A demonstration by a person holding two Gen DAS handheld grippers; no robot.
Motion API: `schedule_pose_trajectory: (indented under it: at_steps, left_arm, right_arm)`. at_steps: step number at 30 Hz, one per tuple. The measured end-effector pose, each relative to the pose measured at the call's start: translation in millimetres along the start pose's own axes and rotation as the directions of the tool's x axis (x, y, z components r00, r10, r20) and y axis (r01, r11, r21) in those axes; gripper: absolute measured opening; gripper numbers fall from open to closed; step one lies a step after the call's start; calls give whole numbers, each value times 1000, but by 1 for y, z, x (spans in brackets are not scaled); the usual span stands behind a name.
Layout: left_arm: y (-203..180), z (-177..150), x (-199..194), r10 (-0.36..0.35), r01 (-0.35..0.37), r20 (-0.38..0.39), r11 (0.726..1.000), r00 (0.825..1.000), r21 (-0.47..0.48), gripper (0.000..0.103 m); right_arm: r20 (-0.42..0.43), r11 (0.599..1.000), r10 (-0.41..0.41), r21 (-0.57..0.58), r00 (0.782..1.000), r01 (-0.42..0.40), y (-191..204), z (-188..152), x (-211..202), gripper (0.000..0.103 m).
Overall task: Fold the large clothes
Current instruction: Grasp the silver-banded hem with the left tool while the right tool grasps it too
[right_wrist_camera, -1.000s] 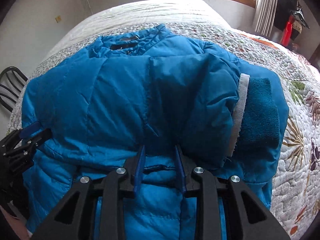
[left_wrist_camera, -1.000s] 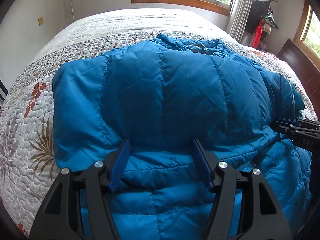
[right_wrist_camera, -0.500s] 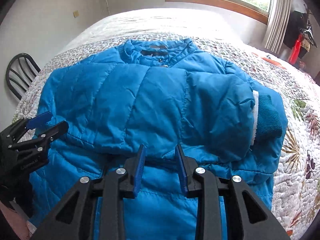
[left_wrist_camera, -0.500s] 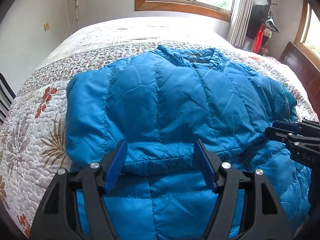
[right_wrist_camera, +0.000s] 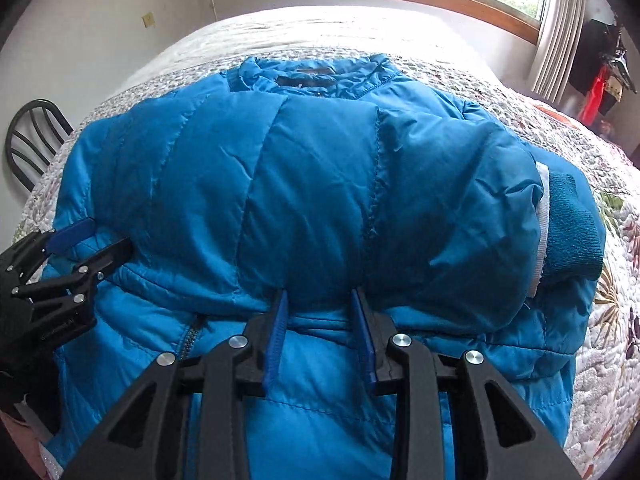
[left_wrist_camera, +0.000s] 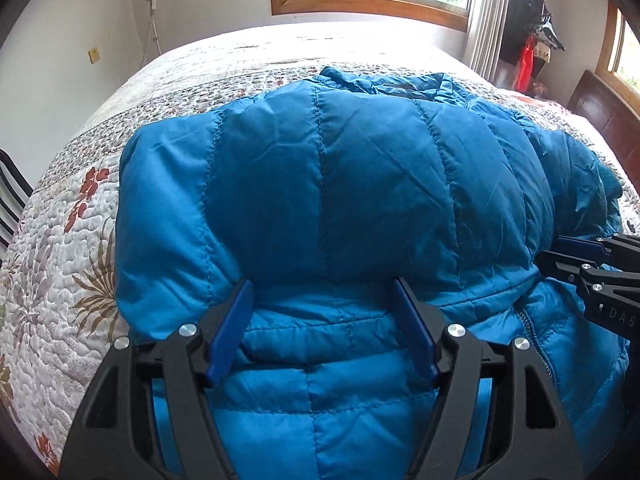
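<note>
Jacket [left_wrist_camera: 360, 200], a blue quilted puffer, is lying across the quilted floral bedspread [left_wrist_camera: 60, 280] of a bed, collar [right_wrist_camera: 316, 76] pointing toward the window. It is sitting partway through its fold: both sleeves are lying crossed over the chest, the knit cuff [right_wrist_camera: 572, 224] of one resting near the right side, so the narrowing step looks done. What seems left is doubling the body lengthwise, hem toward collar, and flattening the puffy bulk. The left gripper [left_wrist_camera: 324, 328] is hanging over the near edge of the folded sleeve layer with its blue fingers [left_wrist_camera: 232, 332] spread wide on either side of a ridge of fabric; they are not visibly squeezing it, and I would judge the grip as let go. The right gripper [right_wrist_camera: 320, 332] is sitting with its fingers much closer together, straddling a narrow fold of the same layer beside the zipper [right_wrist_camera: 188, 340]; whether its pads are actually pinching that fold or merely resting against it I cannot tell. A dark chair [right_wrist_camera: 32, 140] is standing beside the bed.
</note>
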State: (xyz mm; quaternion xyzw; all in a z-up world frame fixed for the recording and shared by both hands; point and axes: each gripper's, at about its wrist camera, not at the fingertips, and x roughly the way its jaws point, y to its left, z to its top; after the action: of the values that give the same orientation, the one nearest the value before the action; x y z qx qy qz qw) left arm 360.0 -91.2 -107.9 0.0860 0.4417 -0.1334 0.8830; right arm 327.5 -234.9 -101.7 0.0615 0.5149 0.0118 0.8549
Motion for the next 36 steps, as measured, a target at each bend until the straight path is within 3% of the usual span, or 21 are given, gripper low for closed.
schedule_pose_trajectory:
  at_steps: [3, 6, 7, 8, 10, 13, 17, 19, 24, 26, 30, 36]
  left_arm:
    - [0, -1, -1, 2, -2, 10, 1000, 1000, -1, 70]
    - [-1, -1, -13, 20, -20, 9, 1000, 1000, 18, 70]
    - [0, -3, -23, 22, -22, 16, 999, 1000, 24, 74]
    - [2, -5, -33, 18, -18, 21, 1000, 1000, 25, 83]
    - [10, -15, -57, -2, 2, 26, 1000, 1000, 13, 84]
    - [31, -40, -94, -37, 38, 37, 999, 999, -8, 91]
    - [64, -92, -127, 14, -13, 7, 999, 1000, -42, 91]
    - [79, -119, -139, 25, -26, -19, 997, 1000, -76, 91]
    - [99, -173, -163, 27, -34, -50, 989, 998, -141, 92]
    - [102, -187, -168, 6, -15, -55, 987, 998, -163, 92]
    - [104, -212, -169, -63, 43, -88, 976, 994, -212, 92]
    - [100, -233, -164, -200, 163, -111, 947, 974, -276, 92]
  right_arm:
    - [16, 1000, 7, 1, 1000, -7, 0, 2, -2, 32]
    - [31, 995, 74, 60, 997, -75, -10, 0, -20, 32]
    - [42, 993, 92, 65, 995, -94, -12, -3, -31, 33]
    - [56, 993, 95, 61, 994, -98, -12, -8, -43, 38]
    - [88, 995, 76, 56, 993, -81, -15, -23, -69, 50]
    - [141, 994, 84, 60, 986, -93, -25, -60, -109, 55]
    - [173, 993, 66, 88, 983, -82, -42, -125, -152, 66]
    - [181, 994, 21, 105, 983, -40, -50, -159, -169, 68]
    - [173, 983, 32, 174, 984, -62, -65, -225, -191, 69]
    - [171, 977, 26, 204, 985, -61, -71, -244, -195, 70]
    - [159, 957, 100, 256, 982, -139, -82, -269, -191, 72]
    - [140, 924, 201, 302, 970, -235, -90, -285, -168, 72]
